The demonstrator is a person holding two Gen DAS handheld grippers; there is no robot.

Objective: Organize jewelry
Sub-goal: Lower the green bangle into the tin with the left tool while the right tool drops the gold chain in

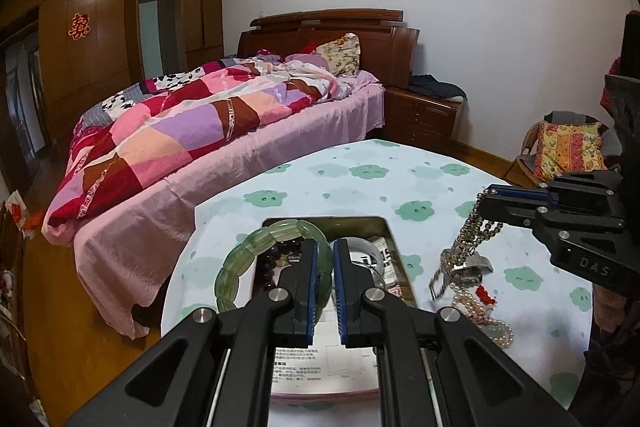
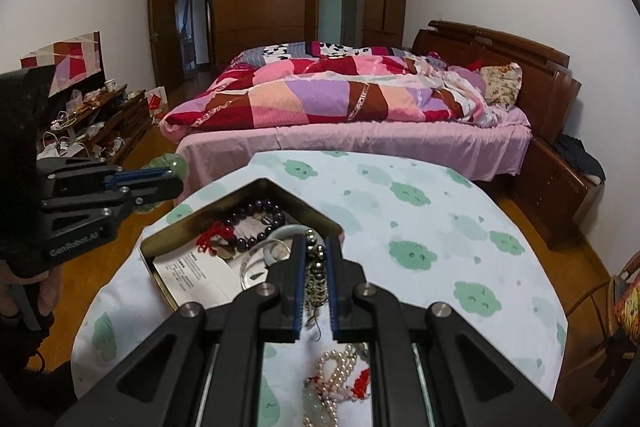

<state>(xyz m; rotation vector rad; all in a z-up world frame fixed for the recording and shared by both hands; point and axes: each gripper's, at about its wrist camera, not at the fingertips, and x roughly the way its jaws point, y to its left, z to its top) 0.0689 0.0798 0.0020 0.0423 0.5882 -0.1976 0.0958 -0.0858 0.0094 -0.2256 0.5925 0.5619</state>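
My left gripper [image 1: 333, 247] is shut on a green jade bead bracelet [image 1: 240, 259] and holds it above the open metal tin [image 1: 387, 227]. The tin [image 2: 168, 231] holds a dark purple bead bracelet [image 2: 256, 223], a red cord charm [image 2: 210, 233], a pale bangle [image 2: 276, 247] and a paper leaflet [image 2: 192, 271]. My right gripper [image 2: 316, 247] is shut on a metallic bead chain [image 2: 314, 275], lifted beside the tin; the chain also shows hanging in the left wrist view [image 1: 472, 239]. A pearl necklace with a jade pendant [image 2: 332, 379] lies on the table below it.
The round table has a white cloth with green clouds [image 2: 440, 227]. A bed with a patchwork quilt [image 2: 340, 95] stands behind it. A nightstand [image 1: 420, 111] and a chair with a cushion [image 1: 568, 147] are to the right. A cluttered low cabinet [image 2: 100, 119] stands at the left.
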